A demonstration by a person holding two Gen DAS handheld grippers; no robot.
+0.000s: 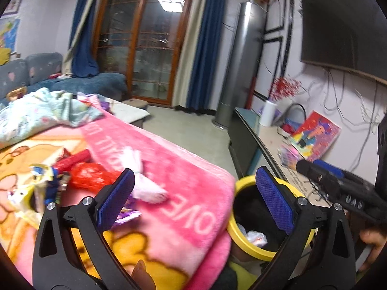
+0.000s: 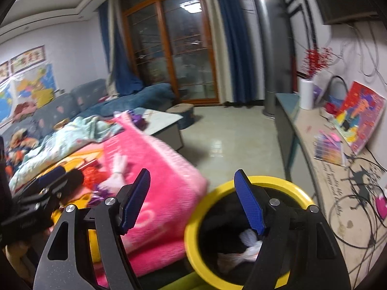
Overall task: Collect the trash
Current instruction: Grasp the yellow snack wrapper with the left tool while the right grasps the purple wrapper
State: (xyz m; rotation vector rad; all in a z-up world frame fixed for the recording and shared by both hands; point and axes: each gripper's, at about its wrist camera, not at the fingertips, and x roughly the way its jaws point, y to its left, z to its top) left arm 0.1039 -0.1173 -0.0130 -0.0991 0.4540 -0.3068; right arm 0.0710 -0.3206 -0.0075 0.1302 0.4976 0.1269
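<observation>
Both claws, left claw (image 1: 196, 199) and right claw (image 2: 192, 201), gape wide, empty.

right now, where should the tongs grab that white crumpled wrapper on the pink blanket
Take the white wrapper at its pinched, twisted middle, coming down from above with the open left tongs. It lies flat on the soft pink blanket, ends flaring out, so the narrow waist likely fits best between the fingers.

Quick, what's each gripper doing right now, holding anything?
Left gripper: open, holding nothing, over the pink blanket.
Right gripper: open, empty, above the yellow bin.
</observation>
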